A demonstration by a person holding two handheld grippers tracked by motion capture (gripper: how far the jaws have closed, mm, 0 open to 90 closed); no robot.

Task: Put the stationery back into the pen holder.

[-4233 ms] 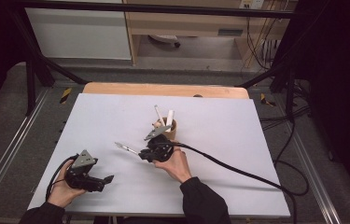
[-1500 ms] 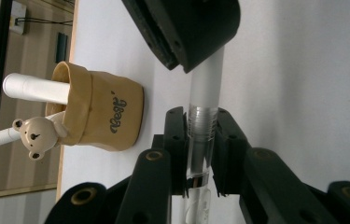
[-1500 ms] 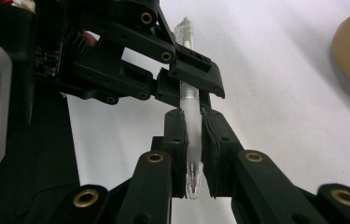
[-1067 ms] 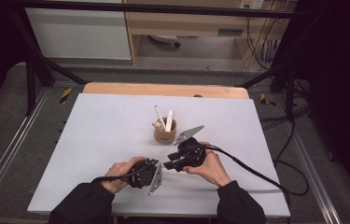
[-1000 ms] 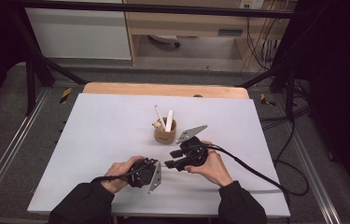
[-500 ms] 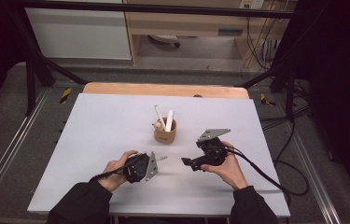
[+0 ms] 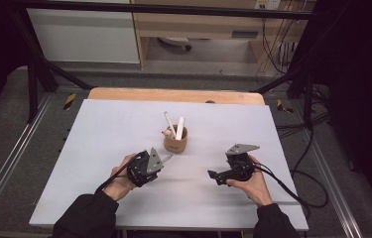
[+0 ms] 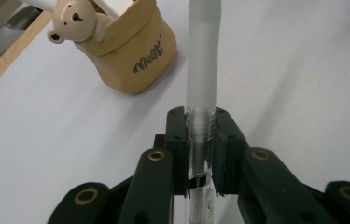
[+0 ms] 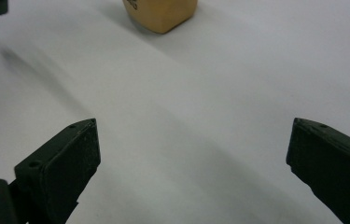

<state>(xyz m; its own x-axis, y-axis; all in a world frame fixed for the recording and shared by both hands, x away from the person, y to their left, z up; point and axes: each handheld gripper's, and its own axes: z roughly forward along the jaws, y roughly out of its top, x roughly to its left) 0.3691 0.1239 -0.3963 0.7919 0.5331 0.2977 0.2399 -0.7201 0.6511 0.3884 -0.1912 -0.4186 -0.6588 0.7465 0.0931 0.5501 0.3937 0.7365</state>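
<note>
Since half a second ago we see both grippers spread further apart: right gripper [image 7: 218,175] now sits lower right of centre in the high view, left gripper [image 7: 159,161] lower left of centre, just below the cup [image 7: 175,141].

Left jaws are clamped on a clear pen [image 8: 202,70]. In the left gripper view its long axis runs straight up the frame along the jaws, frosted end pointing away, top cut off by the frame edge. Lower part sits between the pads and is hard to make out.

Right jaws stand wide apart over bare table [image 9: 200,116]; the picture is blurred.

Cup in the upper left of the left gripper view [image 8: 126,51] carries a bear figure [image 8: 72,23] and dark script, apparently "Best". Its rim is cut off, and white sticks [image 7: 173,124] stand in it.
</note>
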